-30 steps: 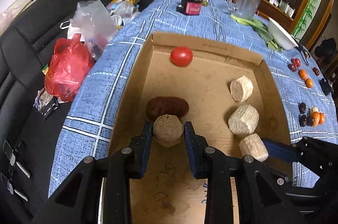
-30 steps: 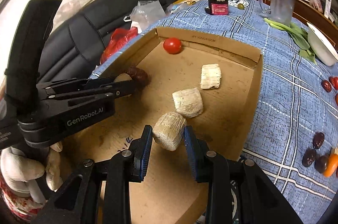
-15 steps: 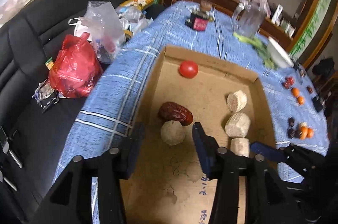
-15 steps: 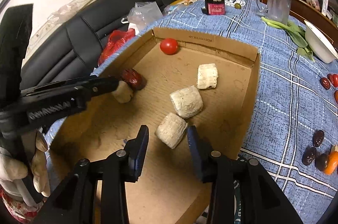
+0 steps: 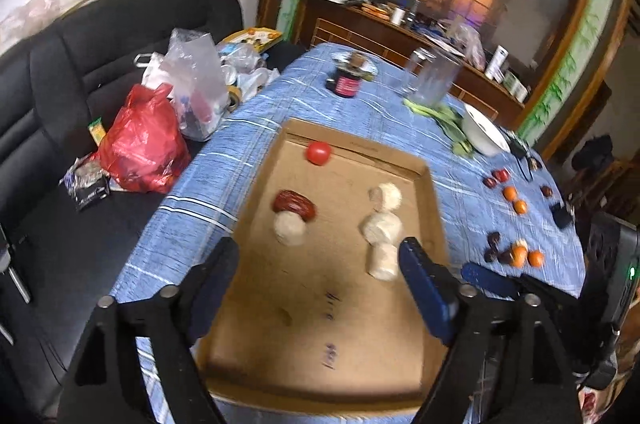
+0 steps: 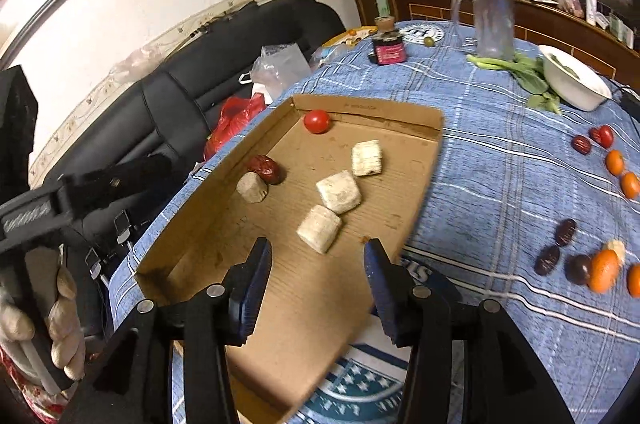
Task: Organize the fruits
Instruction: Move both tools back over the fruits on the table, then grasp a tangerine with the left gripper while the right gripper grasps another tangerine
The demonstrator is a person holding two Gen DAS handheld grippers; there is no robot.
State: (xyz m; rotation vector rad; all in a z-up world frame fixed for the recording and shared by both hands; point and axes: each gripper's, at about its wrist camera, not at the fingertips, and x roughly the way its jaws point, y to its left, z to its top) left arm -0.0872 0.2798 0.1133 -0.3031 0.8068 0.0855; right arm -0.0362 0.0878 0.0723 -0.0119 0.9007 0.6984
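A cardboard tray (image 5: 320,328) (image 6: 420,160) lies on the blue checked tablecloth. In it are a red tomato (image 5: 319,153) (image 6: 317,121), a dark red date (image 5: 295,201) (image 6: 266,167), and several pale chunks: one (image 5: 289,228) (image 6: 252,187) beside the date, others in a line (image 5: 382,227) (image 6: 339,191). My left gripper (image 5: 316,280) is open and empty above the tray's near part. My right gripper (image 6: 318,284) is open and empty, just behind the nearest chunk (image 6: 319,228). Dates and small oranges (image 6: 592,264) (image 5: 516,256) lie loose on the cloth to the right.
A dark jar (image 6: 388,50), a glass jug (image 6: 492,20), green leaves (image 6: 520,72) and a white bowl (image 6: 572,84) stand at the table's far end. Red (image 5: 144,148) and clear plastic bags sit on the black sofa at left.
Both grippers have opened and let go of their pale chunks, which now rest in the tray. Both have pulled back and up, away from the tray floor.
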